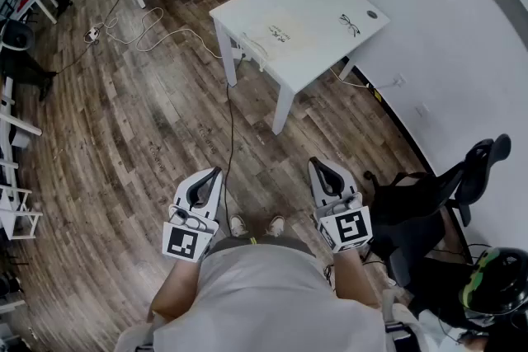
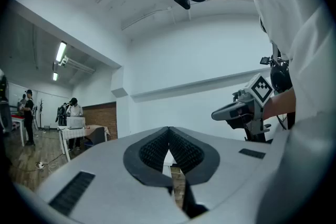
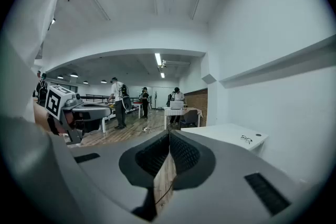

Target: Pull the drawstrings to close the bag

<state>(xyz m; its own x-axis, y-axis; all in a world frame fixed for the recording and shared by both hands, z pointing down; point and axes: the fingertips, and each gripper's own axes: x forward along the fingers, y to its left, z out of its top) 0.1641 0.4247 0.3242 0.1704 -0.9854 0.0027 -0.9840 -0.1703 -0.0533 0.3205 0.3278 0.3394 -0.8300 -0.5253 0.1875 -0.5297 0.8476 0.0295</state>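
The fingers of the left gripper (image 1: 217,171) and right gripper (image 1: 314,163) are closed, empty. A pale bag (image 1: 290,27) lies flat on the counter (image 1: 247,6). Its direction is too small to tell.

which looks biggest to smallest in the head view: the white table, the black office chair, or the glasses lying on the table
1. White rectangular table.
2. Black office chair, not far behind. It stands nearer the camera, so this gap is unsure.
3. Thin black-framed glasses, by far the smallest.
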